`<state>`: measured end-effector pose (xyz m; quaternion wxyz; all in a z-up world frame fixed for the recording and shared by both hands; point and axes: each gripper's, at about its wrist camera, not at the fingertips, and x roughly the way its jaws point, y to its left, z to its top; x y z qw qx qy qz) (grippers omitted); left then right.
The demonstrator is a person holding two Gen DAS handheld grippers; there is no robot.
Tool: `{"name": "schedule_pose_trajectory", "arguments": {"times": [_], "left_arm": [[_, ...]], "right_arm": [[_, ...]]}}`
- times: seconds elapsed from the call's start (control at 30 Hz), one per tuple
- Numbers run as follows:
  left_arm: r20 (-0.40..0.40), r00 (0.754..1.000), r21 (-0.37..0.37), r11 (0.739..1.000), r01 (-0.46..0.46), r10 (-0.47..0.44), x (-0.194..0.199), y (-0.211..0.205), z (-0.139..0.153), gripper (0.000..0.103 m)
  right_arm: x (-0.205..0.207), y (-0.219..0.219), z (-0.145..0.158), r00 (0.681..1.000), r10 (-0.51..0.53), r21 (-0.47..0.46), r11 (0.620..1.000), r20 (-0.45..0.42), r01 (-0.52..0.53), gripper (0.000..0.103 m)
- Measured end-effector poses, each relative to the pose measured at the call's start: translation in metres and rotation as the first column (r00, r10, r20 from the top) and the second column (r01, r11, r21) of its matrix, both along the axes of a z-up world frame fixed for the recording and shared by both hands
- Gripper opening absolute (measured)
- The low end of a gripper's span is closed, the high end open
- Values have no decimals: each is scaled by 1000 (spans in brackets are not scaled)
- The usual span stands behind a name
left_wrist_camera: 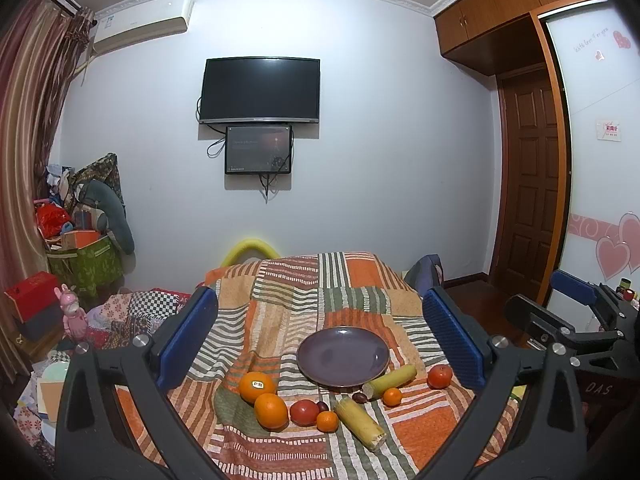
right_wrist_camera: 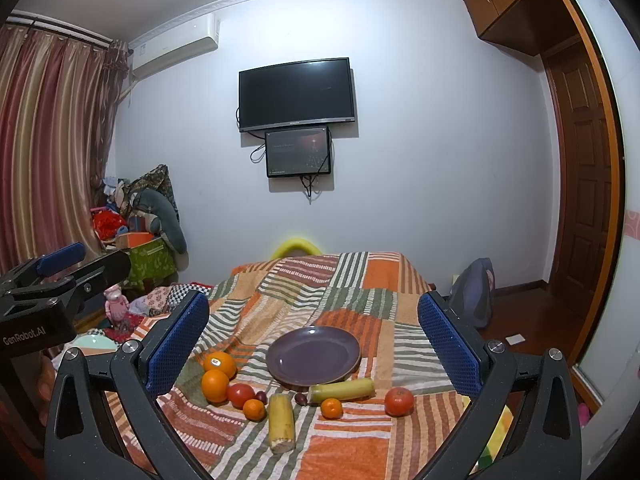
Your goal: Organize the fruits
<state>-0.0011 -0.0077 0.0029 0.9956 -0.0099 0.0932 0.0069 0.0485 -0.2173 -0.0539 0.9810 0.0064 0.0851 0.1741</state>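
Left wrist view: the left gripper (left_wrist_camera: pixel 320 340) hangs above the striped blanket (left_wrist_camera: pixel 288 304) with its blue pads (left_wrist_camera: pixel 188 336) spread wide and nothing between them; the purple plate (left_wrist_camera: pixel 320 364) lies bare at the middle of the blanket; the fruit sits in a loose row on the near side of it: two large oranges (left_wrist_camera: pixel 271 410) touching at the left, a red tomato (left_wrist_camera: pixel 304 412) just beside them, a dark plum (left_wrist_camera: pixel 322 406) behind a small tangerine (left_wrist_camera: pixel 327 421), a yellow corn cob (left_wrist_camera: pixel 359 423) lying slantwise, a second cob (left_wrist_camera: pixel 390 381) resting against the plate's rim, another tangerine (left_wrist_camera: pixel 392 397) and another tomato (left_wrist_camera: pixel 439 376) farther right; the right gripper (left_wrist_camera: pixel 576 300) shows at the edge, its spread hard to judge from here.

Right wrist view: the right gripper (right_wrist_camera: pixel 314 340) is likewise wide and empty over the blanket (right_wrist_camera: pixel 360 280); the plate (right_wrist_camera: pixel 288 356) sits ahead of it, the tomato (right_wrist_camera: pixel 399 401) nearest its right pad, the tangerine (right_wrist_camera: pixel 331 408) and cob (right_wrist_camera: pixel 342 389) between; the left gripper (right_wrist_camera: pixel 60 264) juts in at the left; nothing is yet on the plate, so the sorting appears to be at its start.

The sensible opening, by this reading, is for each gripper to take the fruit on its own side; round fruit wants a level squeeze across its widest part, gentle on the tomatoes, which bruise; the soft blanket gives under pressure, so the pads should come down either side without digging in; fruit should be set on the plate low, since it will roll.
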Motion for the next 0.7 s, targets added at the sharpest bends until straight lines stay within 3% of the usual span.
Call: {"name": "schedule_pose_trajectory", "arguments": {"times": [0.7], "left_arm": [[11, 1000, 3, 1000, 6, -6, -3, -2, -1, 103]], "right_arm": [[-2, 0, 1, 1000, 3, 4, 1000, 3, -3, 103]]}}
